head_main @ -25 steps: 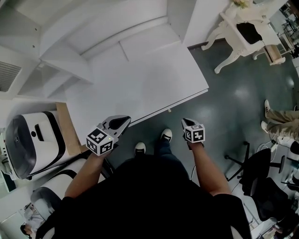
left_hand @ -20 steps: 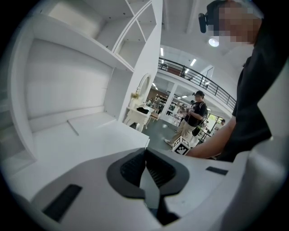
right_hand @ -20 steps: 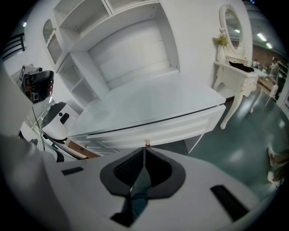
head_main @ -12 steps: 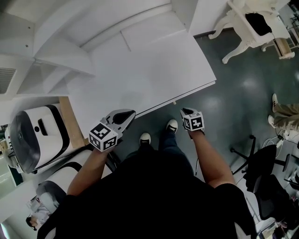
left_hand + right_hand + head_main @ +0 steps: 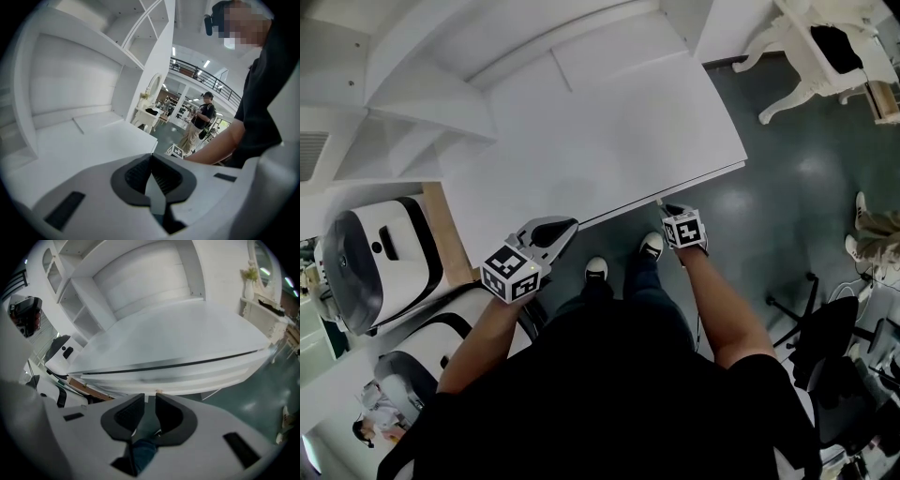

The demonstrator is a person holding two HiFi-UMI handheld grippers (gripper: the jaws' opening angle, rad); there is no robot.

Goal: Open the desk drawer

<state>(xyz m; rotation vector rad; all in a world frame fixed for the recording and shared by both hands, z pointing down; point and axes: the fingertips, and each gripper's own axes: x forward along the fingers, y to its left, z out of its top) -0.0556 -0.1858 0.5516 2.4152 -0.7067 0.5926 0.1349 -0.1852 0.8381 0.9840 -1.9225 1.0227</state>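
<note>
The white desk (image 5: pixel 609 141) fills the upper middle of the head view. Its drawer front (image 5: pixel 187 372) runs as a long white band under the top's dark seam. A small knob (image 5: pixel 158 392) sticks out of that front, seen from above as the knob (image 5: pixel 658 200). My right gripper (image 5: pixel 150 398) sits just short of the knob; its jaws have just been opening and stand open with nothing between the pads. From above, the right gripper (image 5: pixel 667 207) is at the desk's front edge. My left gripper (image 5: pixel 151 158) is shut and empty; from above, the left gripper (image 5: pixel 566 227) hovers by the front edge, left of the drawer.
A hutch with shelves (image 5: pixel 422 103) rises at the desk's back and left. A white and black machine (image 5: pixel 366 267) stands at the left, a white carved chair (image 5: pixel 825 47) at the top right, a black office chair (image 5: pixel 825 347) at the right. A person (image 5: pixel 201 122) stands far off.
My right gripper has moved forward and down to the desk's front edge, right by the knob. The left gripper has hardly moved.
</note>
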